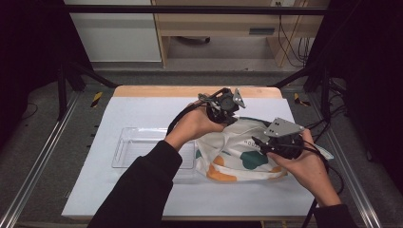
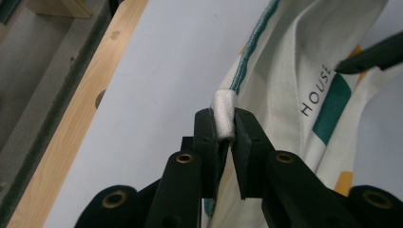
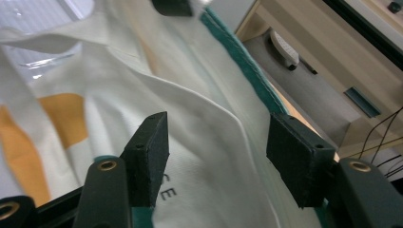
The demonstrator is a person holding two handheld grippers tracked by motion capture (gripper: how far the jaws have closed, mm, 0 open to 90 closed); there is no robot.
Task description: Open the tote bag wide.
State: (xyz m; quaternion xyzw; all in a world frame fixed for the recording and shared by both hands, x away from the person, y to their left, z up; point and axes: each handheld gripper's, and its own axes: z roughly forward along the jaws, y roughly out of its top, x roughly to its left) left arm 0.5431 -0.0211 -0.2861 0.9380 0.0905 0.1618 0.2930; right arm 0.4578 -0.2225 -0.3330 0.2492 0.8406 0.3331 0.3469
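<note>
A cream cloth bag [image 1: 237, 154] with green and orange patches and a green-trimmed rim lies on the white table top. My left gripper [image 2: 223, 124] is shut on the bag's rim, with a white fold of cloth [image 2: 223, 111] pinched between its pads. In the high view the left gripper [image 1: 227, 116] stands at the bag's far edge. My right gripper [image 3: 216, 152] is open, its jaws spread just over the printed cloth [image 3: 190, 109] and pressing on nothing. In the high view the right gripper [image 1: 260, 143] hovers over the bag's right side.
A clear plastic tray [image 1: 130, 145] lies on the white sheet [image 1: 142, 114] left of the bag, partly under the left forearm. The wooden table edge [image 1: 190, 91] runs along the far side. Metal rails flank the table, and cables trail at the right.
</note>
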